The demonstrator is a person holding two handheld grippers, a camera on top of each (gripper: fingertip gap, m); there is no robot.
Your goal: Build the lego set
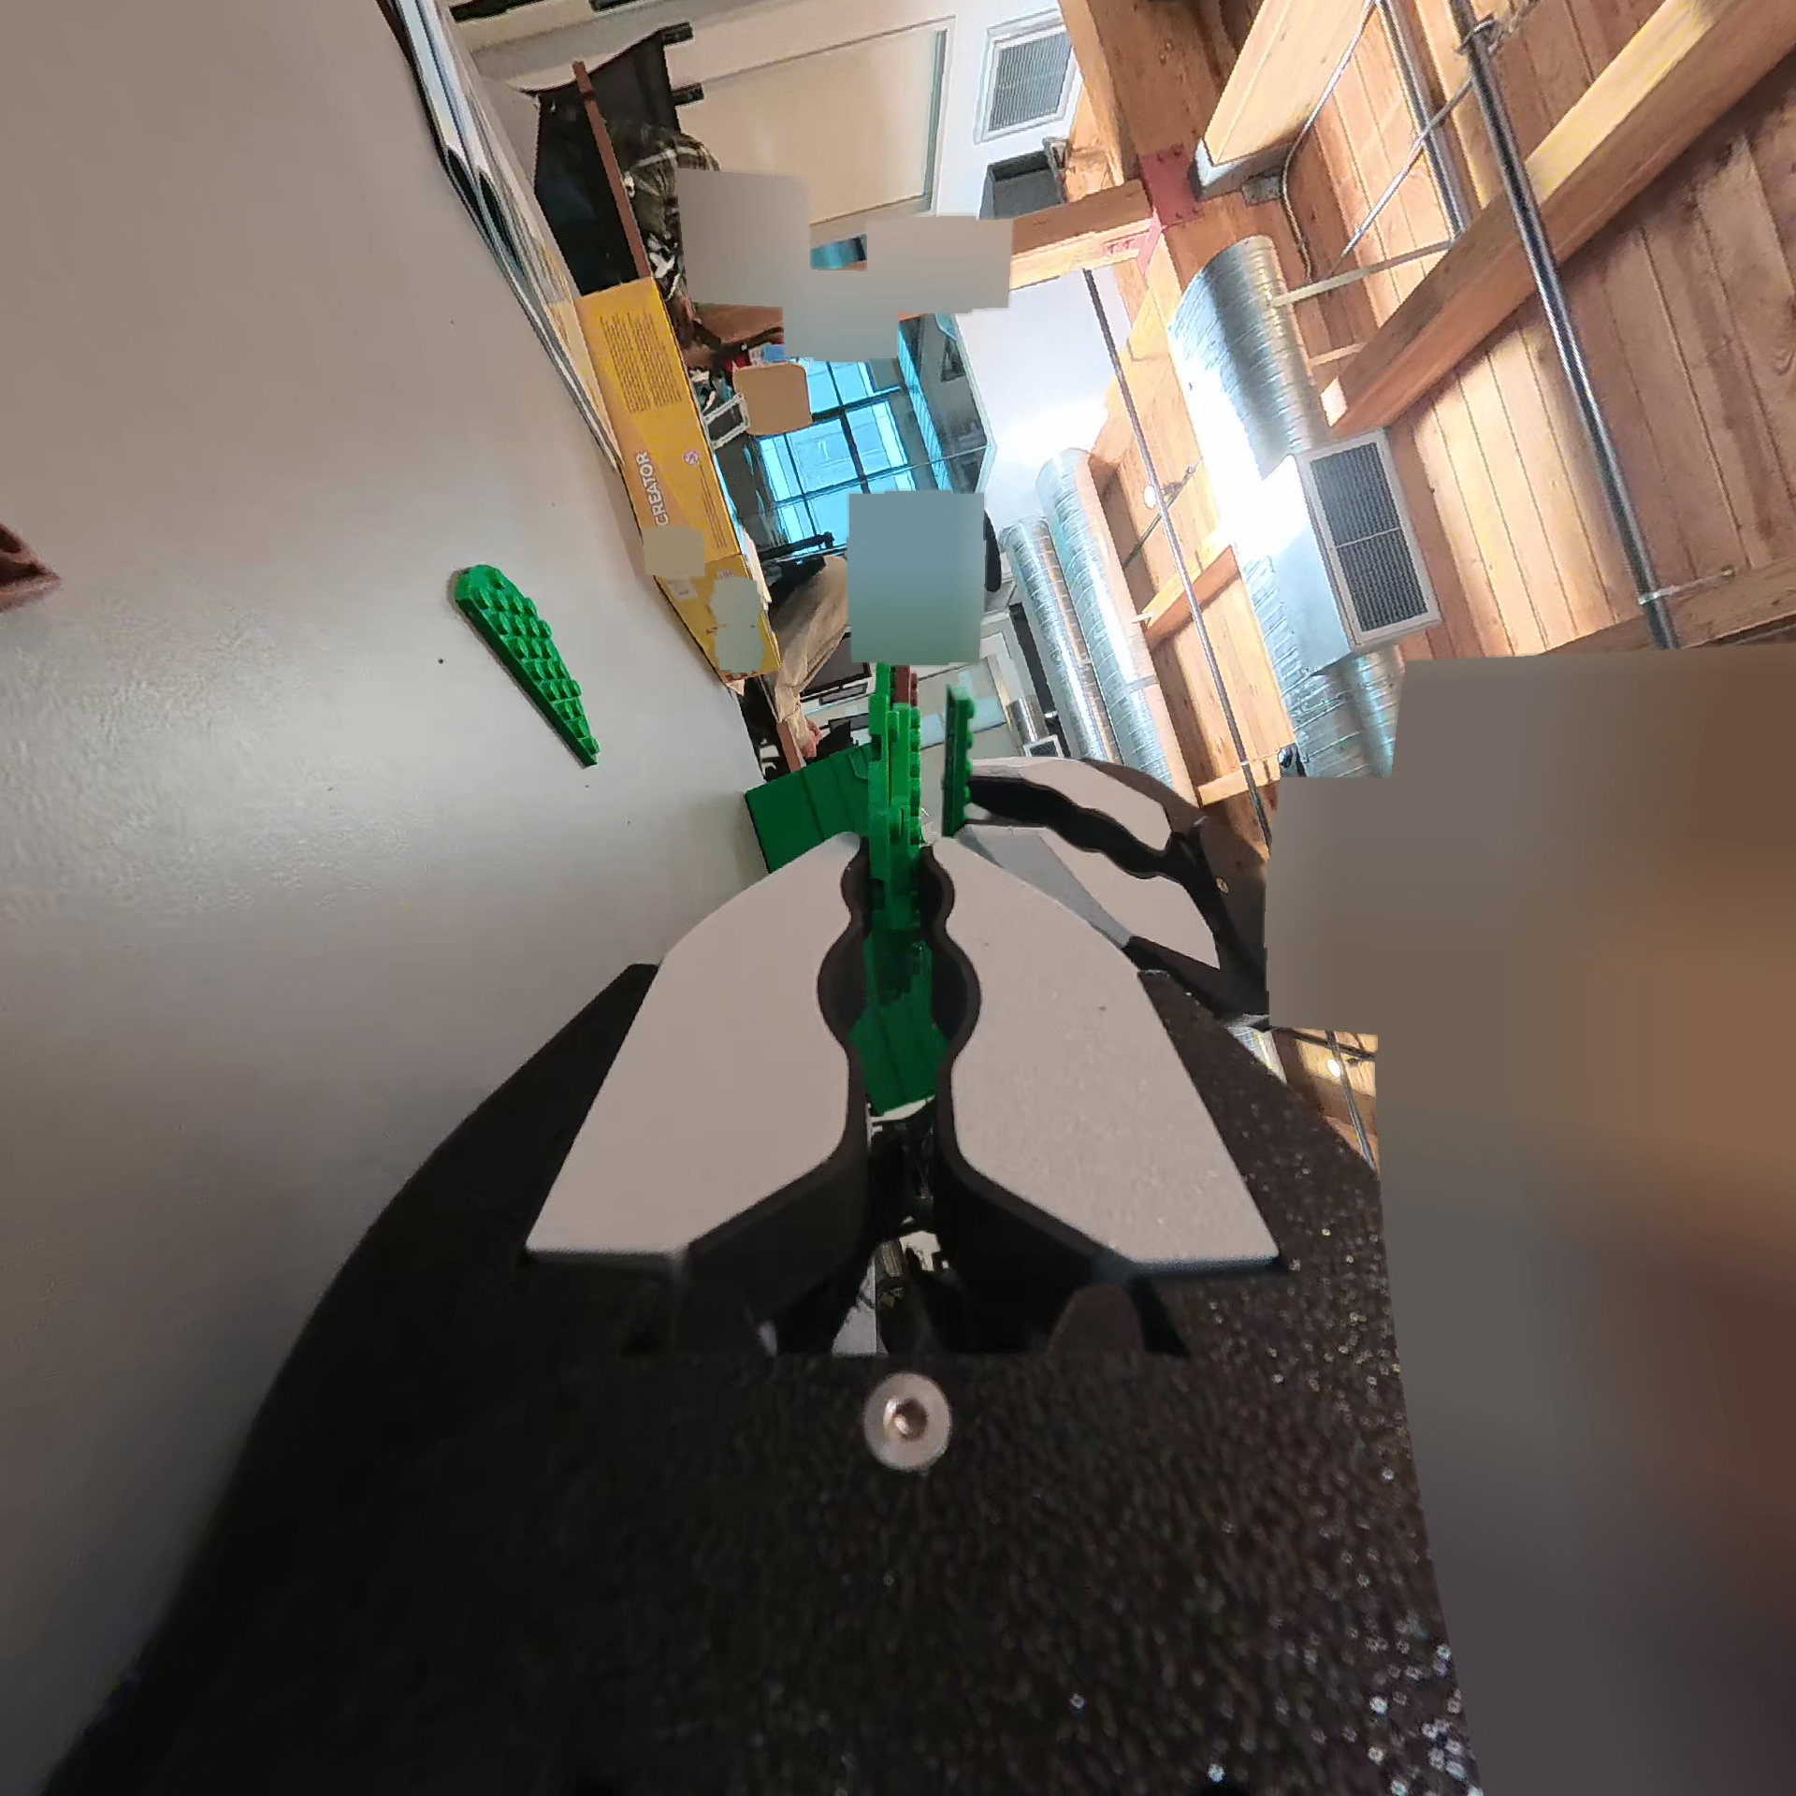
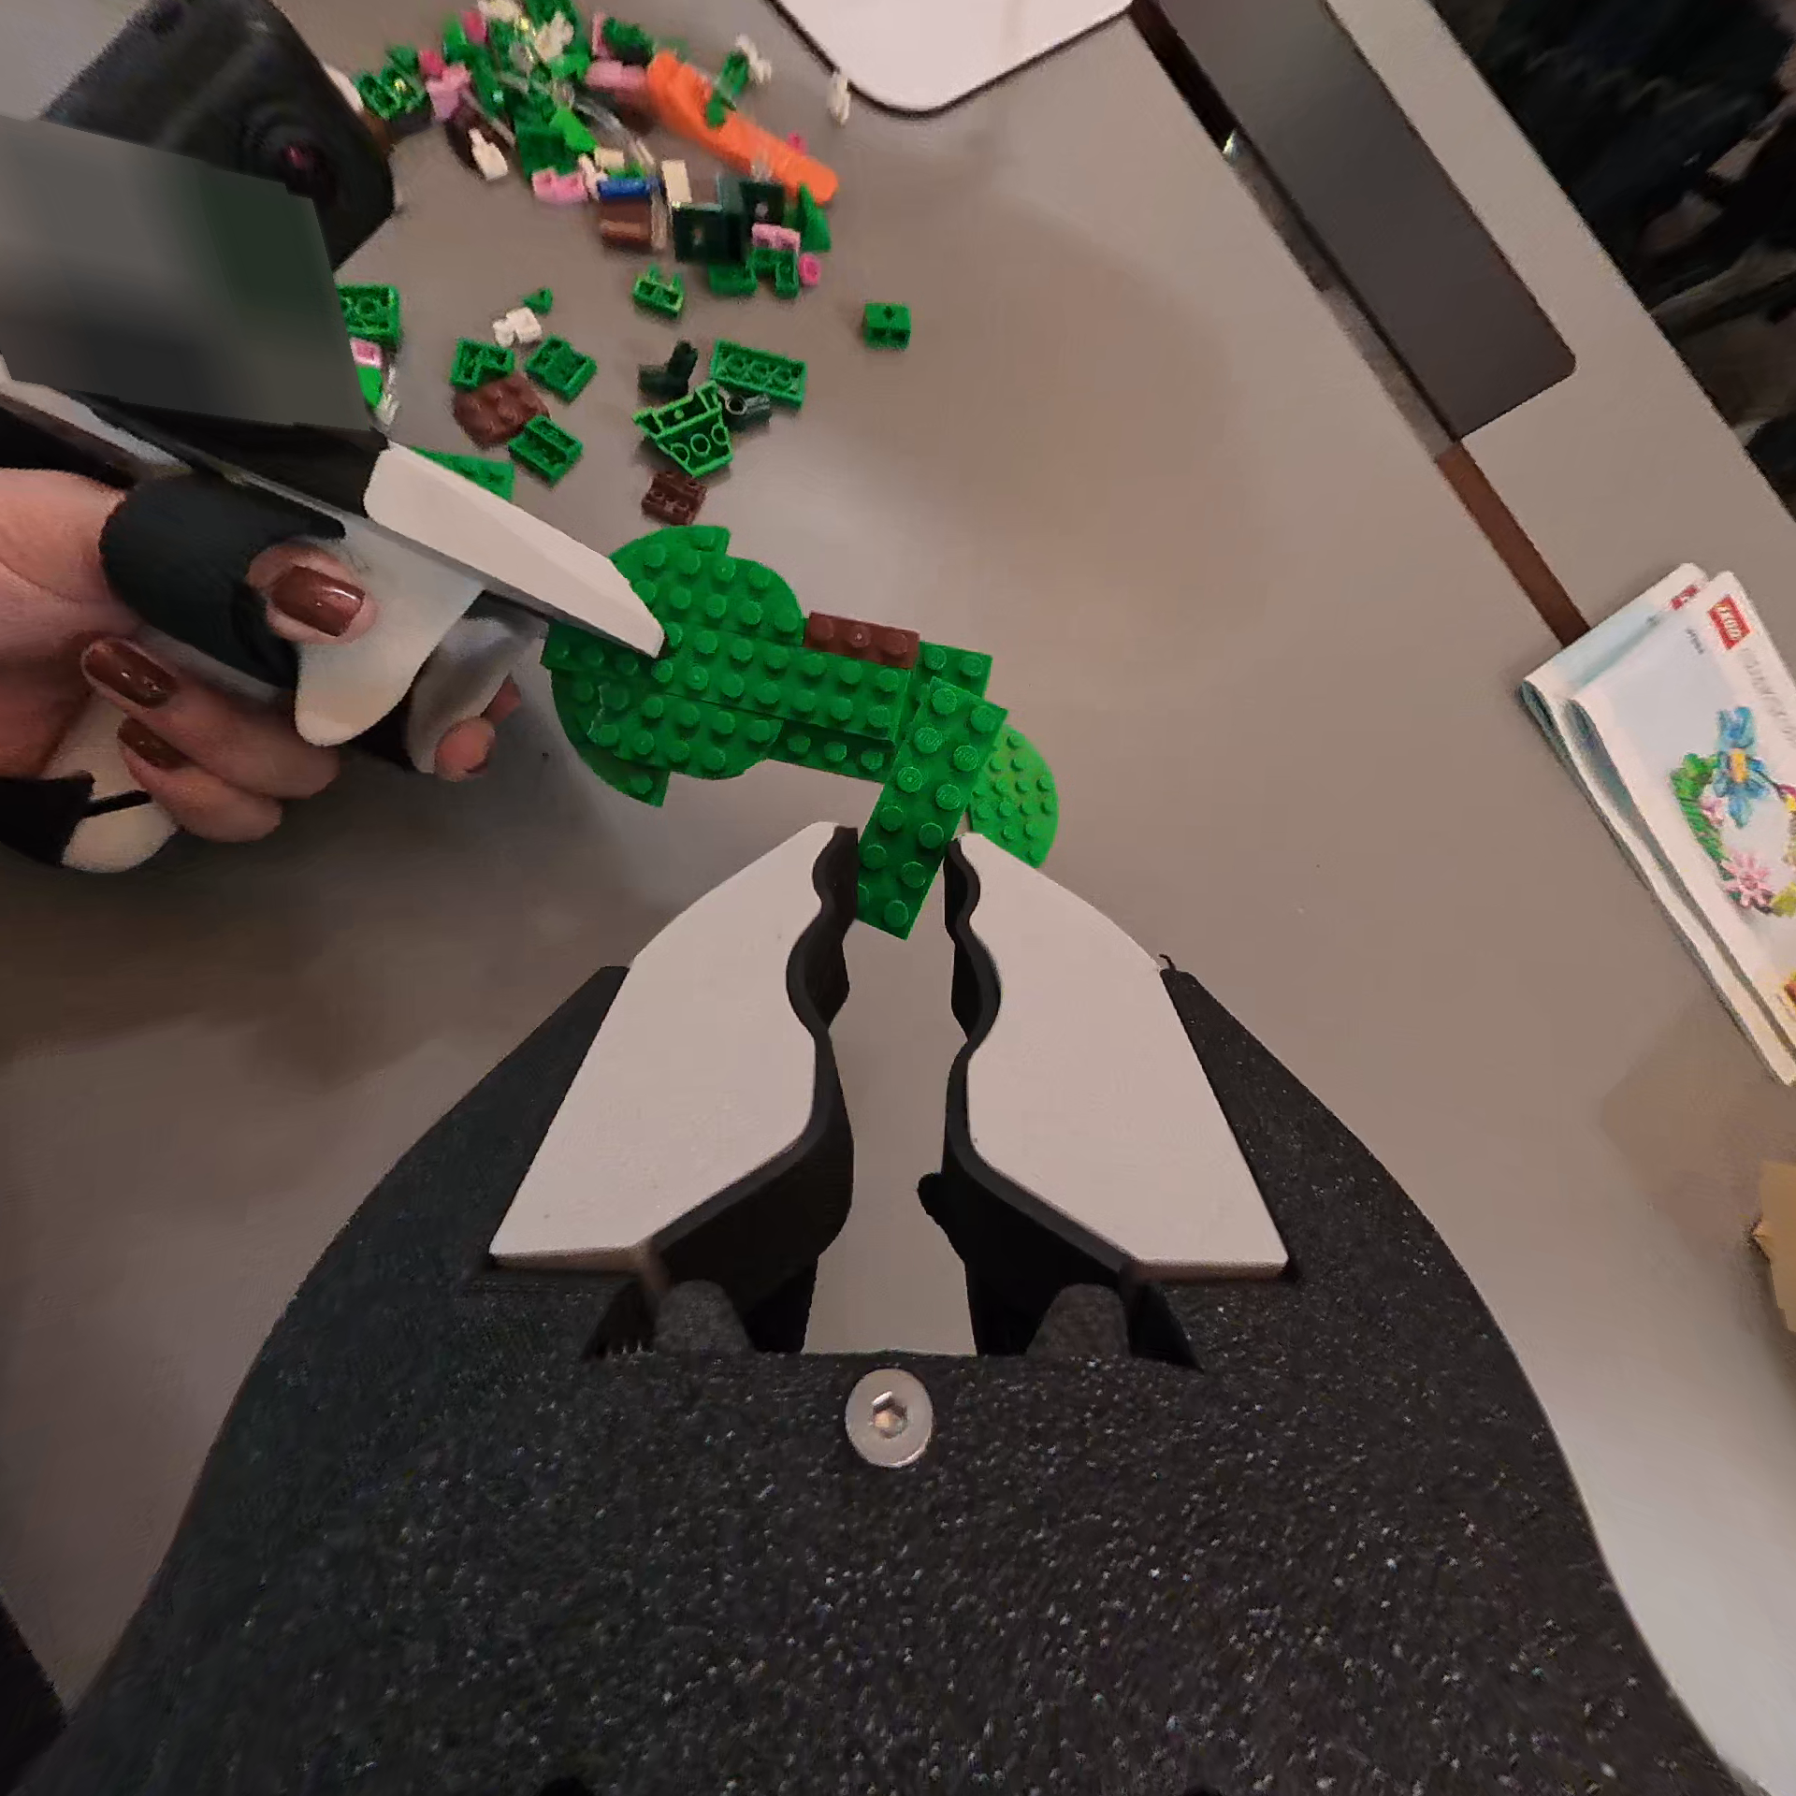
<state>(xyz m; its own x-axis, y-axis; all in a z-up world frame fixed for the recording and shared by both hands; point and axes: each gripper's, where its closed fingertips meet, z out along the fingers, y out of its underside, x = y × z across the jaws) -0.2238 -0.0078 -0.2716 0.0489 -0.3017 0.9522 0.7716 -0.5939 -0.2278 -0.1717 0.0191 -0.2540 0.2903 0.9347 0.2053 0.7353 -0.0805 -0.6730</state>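
Observation:
My left gripper (image 1: 899,860) is shut on a green lego assembly (image 1: 894,933), seen edge-on between its fingers. In the right wrist view the assembly (image 2: 739,680) is several flat green plates with rounded ends and a small brown piece (image 2: 860,637) on top, held above the grey table by the left gripper (image 2: 637,637) from the left. My right gripper (image 2: 894,860) is shut on a long green plate (image 2: 928,787), which lies tilted over the assembly's right end. It also shows in the left wrist view (image 1: 957,758).
A pile of loose green, pink, brown and white pieces (image 2: 622,194) with an orange tool (image 2: 739,126) lies at the far side. Instruction booklets (image 2: 1672,777) lie at the right. A green wedge plate (image 1: 525,661) and a yellow box (image 1: 671,466) are on the table.

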